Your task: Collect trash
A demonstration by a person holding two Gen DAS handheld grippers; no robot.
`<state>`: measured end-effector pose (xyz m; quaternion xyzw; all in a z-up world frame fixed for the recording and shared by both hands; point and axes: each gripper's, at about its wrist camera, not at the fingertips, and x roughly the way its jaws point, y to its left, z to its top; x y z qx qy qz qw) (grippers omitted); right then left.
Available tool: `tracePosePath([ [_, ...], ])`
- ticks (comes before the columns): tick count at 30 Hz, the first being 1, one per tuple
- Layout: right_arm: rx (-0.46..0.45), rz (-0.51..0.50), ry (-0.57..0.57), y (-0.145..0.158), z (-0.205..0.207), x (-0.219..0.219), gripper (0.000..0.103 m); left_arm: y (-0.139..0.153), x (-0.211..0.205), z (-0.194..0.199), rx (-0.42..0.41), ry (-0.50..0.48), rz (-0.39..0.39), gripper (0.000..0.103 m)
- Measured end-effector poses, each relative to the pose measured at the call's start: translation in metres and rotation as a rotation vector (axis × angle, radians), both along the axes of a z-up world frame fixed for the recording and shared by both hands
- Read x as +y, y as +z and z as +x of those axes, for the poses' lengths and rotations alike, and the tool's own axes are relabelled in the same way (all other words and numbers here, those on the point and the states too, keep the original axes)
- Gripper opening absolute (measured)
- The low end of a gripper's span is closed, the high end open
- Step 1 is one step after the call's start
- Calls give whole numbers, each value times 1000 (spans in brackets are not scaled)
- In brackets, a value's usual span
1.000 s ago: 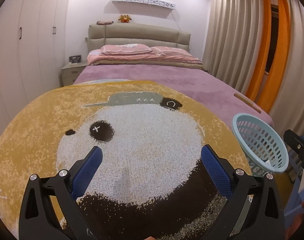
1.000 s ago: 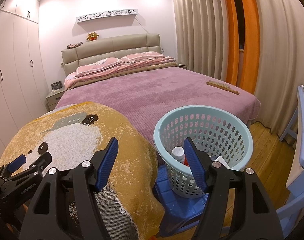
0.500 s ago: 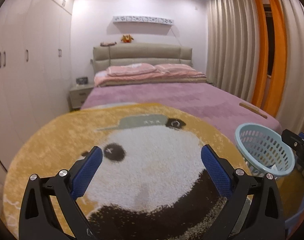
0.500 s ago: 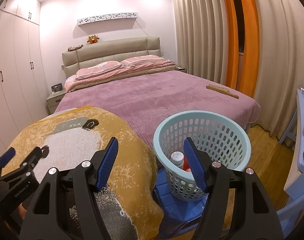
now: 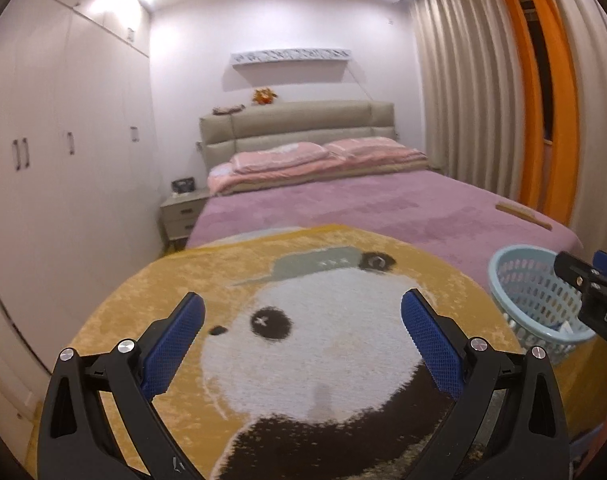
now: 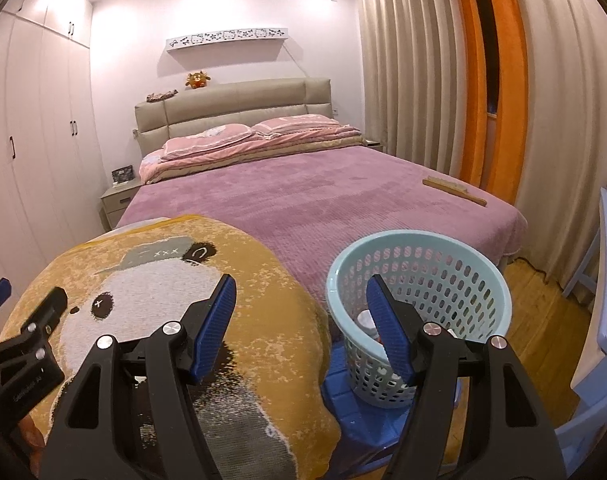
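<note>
- Left wrist view: the left tool (image 5: 302, 322) is released, with nothing between its blue pads, above the panda blanket (image 5: 323, 360). The pale blue basket (image 5: 533, 300) stands off to its right, beside the bed (image 5: 383, 208); no loose trash shows.
- Right wrist view: the right tool (image 6: 301, 326) is spread and empty. The basket (image 6: 419, 276) sits just ahead on its right side, nearer this hand, already holding a bottle (image 6: 366, 319).

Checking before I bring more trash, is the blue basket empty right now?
No, the blue basket already holds a white-capped bottle at its bottom.
</note>
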<state>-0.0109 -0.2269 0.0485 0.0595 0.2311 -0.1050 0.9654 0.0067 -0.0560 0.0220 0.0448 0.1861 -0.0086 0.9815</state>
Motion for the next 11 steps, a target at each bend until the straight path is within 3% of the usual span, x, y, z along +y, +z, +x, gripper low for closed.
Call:
tracePosePath([
  [7, 1, -6, 18, 6, 0, 13, 64, 1, 13, 1, 53, -27, -10, 96],
  [11, 4, -5, 50, 8, 5, 29, 64, -2, 23, 2, 100, 20, 30, 96],
])
